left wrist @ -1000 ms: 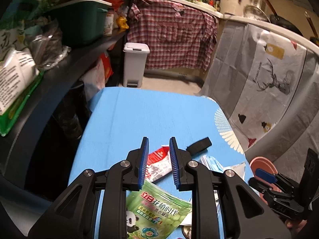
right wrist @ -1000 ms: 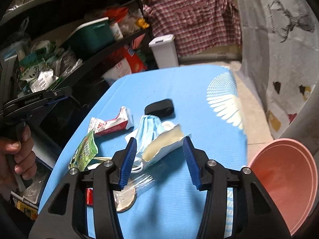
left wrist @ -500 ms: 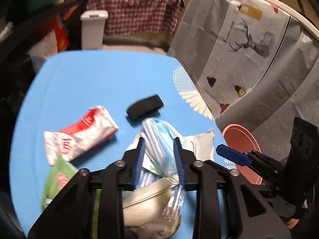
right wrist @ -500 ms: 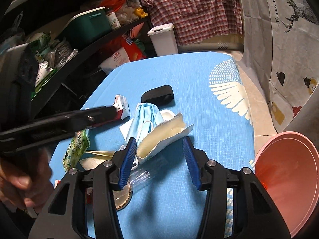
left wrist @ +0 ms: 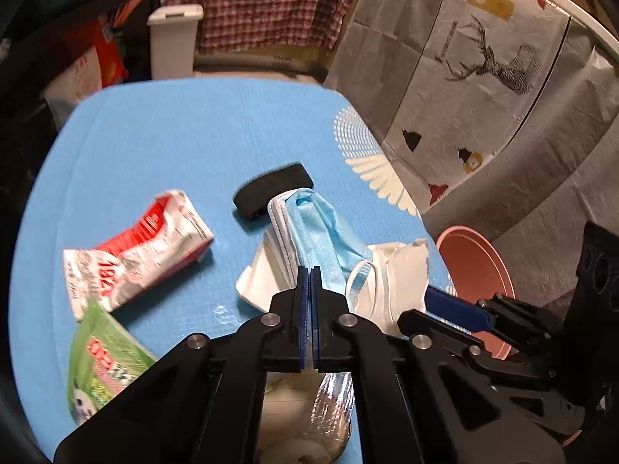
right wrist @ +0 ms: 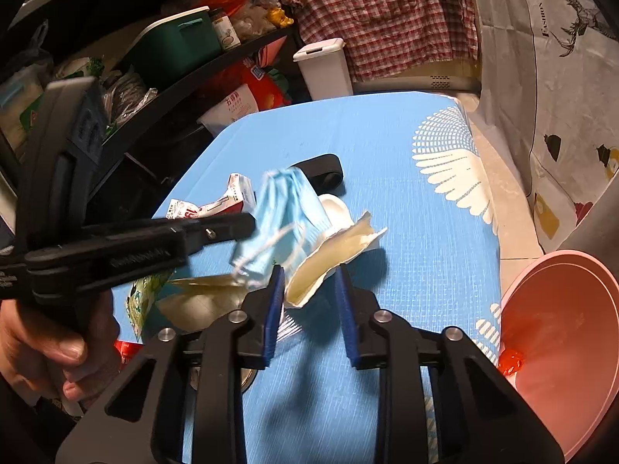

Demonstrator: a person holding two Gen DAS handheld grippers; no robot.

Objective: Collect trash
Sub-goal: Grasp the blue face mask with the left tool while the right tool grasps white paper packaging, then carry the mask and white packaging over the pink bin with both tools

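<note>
My left gripper (left wrist: 310, 272) is shut on a light blue face mask (left wrist: 321, 232), pinching its near end over the trash pile on the blue table (left wrist: 185, 135). In the right wrist view the left gripper (right wrist: 247, 226) comes in from the left with the mask (right wrist: 286, 208) hanging from its tip, blurred. My right gripper (right wrist: 309, 286) has its jaws closing around a torn white wrapper (right wrist: 332, 255); the wrapper stands between the pads. A red-and-white carton (left wrist: 135, 247), a green packet (left wrist: 104, 363) and a black strap-like object (left wrist: 274, 189) lie nearby.
A pink basin (right wrist: 561, 328) sits off the table's right edge. A white pedal bin (right wrist: 325, 65) stands beyond the far edge, and dark shelves (right wrist: 162, 89) full of goods run along the left. Clear plastic film (left wrist: 332, 402) lies under the left gripper. A hand (right wrist: 50, 352) holds the left gripper's handle.
The left gripper dropped forward from the green packet to the mask and shut on it. The right gripper's jaws narrowed around the white wrapper; the right hand stayed put.
</note>
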